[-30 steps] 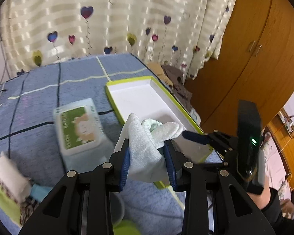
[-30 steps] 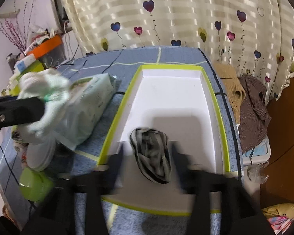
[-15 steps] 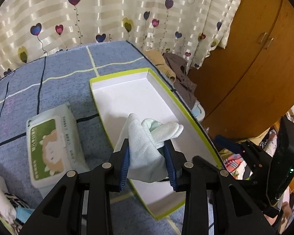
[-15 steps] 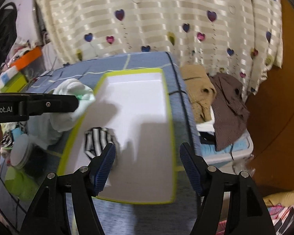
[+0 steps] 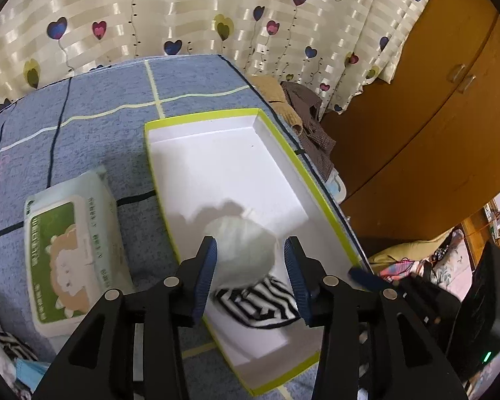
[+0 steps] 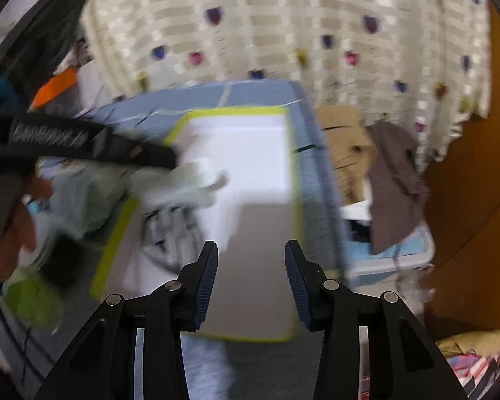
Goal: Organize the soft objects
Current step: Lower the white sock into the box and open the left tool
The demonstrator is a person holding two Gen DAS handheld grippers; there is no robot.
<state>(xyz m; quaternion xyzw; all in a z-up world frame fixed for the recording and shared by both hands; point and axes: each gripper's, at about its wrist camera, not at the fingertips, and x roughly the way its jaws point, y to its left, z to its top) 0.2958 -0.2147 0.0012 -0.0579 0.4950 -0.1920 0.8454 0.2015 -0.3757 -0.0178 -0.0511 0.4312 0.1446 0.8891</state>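
Now left tongs (image 5: 250, 275) wide, white cloth (image 5: 243, 246) loose.

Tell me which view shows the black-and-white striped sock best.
The left wrist view: the black-and-white striped sock lies sharp in the white box with the yellow-green rim, partly under a white bundle. The right wrist view shows it only blurred.

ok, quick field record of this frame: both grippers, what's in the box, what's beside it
left gripper: open, jaws have just been opening; white cloth bundle between them, pads off it
right gripper: open, nothing between jaws, which have just been closing
box: white inside, green rim, on blue cloth
in box: white cloth bundle, striped cloth partly under it
beside box: wipes pack
right view: blurred
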